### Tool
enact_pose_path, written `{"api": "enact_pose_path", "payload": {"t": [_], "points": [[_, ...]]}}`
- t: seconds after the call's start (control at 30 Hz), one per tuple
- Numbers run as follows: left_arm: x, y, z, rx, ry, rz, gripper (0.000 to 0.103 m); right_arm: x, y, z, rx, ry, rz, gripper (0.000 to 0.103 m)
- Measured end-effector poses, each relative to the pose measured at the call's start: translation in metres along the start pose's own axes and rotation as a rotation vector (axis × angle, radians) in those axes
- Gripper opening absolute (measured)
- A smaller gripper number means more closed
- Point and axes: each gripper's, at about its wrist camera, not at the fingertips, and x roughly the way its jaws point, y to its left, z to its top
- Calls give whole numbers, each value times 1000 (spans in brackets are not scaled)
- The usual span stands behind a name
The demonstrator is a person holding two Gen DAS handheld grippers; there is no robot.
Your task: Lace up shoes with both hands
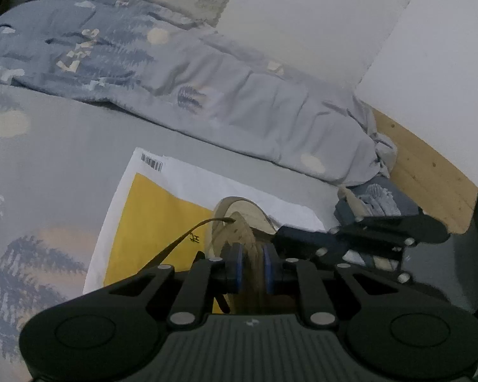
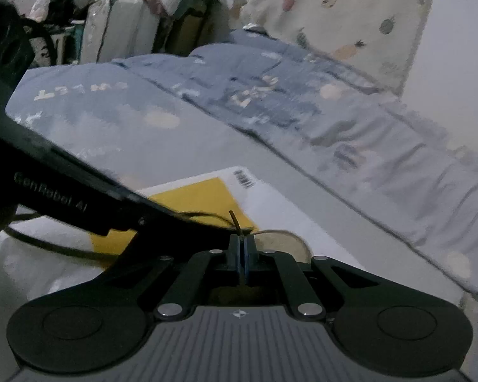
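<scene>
A tan shoe (image 1: 239,222) stands on a yellow and white paper sheet (image 1: 149,210) on the bed. My left gripper (image 1: 253,264) is shut on the shoe's upper part, its blue pads pressing either side. A dark lace (image 1: 188,234) runs from the shoe's top down to the left. The right gripper's body (image 1: 366,232) reaches in from the right beside the shoe. In the right wrist view my right gripper (image 2: 241,243) is shut on the dark lace tip (image 2: 234,219), which sticks up above the pads. The left gripper's arm (image 2: 79,197) crosses the left side. The shoe's rim (image 2: 280,238) shows just beyond.
A rumpled blue-grey quilt (image 1: 175,73) lies across the far side of the bed. A wooden bed frame (image 1: 430,172) and white wall (image 1: 430,31) are at the right. Bags and a soft toy (image 2: 127,16) are piled beyond the bed's head. A black cable (image 2: 47,245) loops at the left.
</scene>
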Motion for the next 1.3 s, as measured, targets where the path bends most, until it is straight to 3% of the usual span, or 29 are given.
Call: {"api": "enact_pose_path", "payload": {"t": [0.33,0.8,1.3], "points": [[-2,8,-2,-59,-24,1,11,24,12,-11,-67,72,-41,2],[-4,44,-7,-336,-35,-81,11,29,11,-13,-90,92,-57,2],[-1,38,-5,-305,-34,-68,11,40,20,-9,-175,113,-76,2]]}}
